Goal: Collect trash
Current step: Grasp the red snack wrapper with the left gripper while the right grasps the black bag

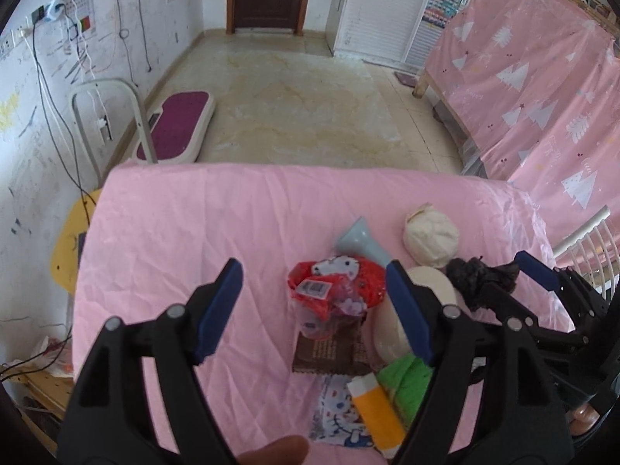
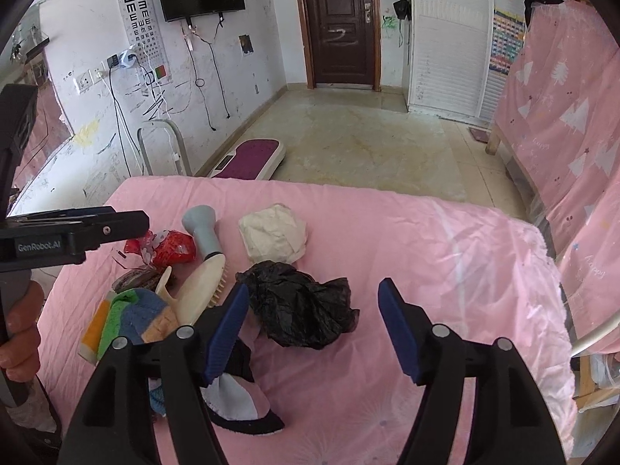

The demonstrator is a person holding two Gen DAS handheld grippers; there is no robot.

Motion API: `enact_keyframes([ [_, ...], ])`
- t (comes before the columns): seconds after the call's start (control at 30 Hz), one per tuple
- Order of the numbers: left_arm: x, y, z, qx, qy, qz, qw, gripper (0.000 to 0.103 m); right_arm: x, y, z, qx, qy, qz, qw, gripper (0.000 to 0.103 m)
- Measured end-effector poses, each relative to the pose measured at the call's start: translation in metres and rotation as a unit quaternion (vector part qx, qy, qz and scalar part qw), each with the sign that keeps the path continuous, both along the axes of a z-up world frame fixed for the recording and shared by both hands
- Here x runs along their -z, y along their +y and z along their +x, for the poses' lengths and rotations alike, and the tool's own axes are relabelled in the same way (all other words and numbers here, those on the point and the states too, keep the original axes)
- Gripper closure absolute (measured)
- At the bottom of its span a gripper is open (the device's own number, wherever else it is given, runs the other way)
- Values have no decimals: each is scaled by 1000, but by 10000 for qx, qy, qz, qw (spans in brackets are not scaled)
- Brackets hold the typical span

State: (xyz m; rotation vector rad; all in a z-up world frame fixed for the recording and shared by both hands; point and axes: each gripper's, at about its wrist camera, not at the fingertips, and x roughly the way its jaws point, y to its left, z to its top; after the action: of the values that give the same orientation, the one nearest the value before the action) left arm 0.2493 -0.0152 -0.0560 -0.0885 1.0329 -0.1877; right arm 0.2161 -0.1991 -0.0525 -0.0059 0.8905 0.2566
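Note:
On the pink bed sheet [image 1: 174,240] lies a red printed wrapper [image 1: 333,286], right between the blue pads of my left gripper [image 1: 314,310], which is open and not touching it. A brown wrapper [image 1: 329,352] lies just below it. A crumpled black plastic bag [image 2: 302,306] sits between the pads of my right gripper [image 2: 314,329], also open; its left pad is close to the bag's edge. A ball of white paper [image 2: 273,236] rests behind the bag. My left gripper [image 2: 77,232] shows side-on at the left of the right wrist view.
A cream hairbrush with a grey handle [image 2: 205,271], a green, blue and orange cloth [image 2: 131,317], a patterned wrapper [image 1: 337,414] and a black-and-white cloth [image 2: 240,399] lie nearby. The bed's far edge drops to tiled floor [image 1: 302,108]. A pink curtain [image 1: 523,85] hangs on the right.

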Motion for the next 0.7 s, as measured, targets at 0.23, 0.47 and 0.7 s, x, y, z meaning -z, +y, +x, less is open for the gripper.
enact_keyframes([
  [0.23, 22, 3, 14, 28, 465, -196, 9987, 42, 12, 2, 11, 13, 241, 101, 9997, 44],
  [0.47, 29, 0, 16, 234, 555, -427, 9973, 64, 15, 2, 15, 73, 322, 229, 9992, 44],
  [0.7, 28, -5, 14, 288, 513, -524, 9969, 82, 14, -3, 13, 51, 331, 409, 9986, 82],
])
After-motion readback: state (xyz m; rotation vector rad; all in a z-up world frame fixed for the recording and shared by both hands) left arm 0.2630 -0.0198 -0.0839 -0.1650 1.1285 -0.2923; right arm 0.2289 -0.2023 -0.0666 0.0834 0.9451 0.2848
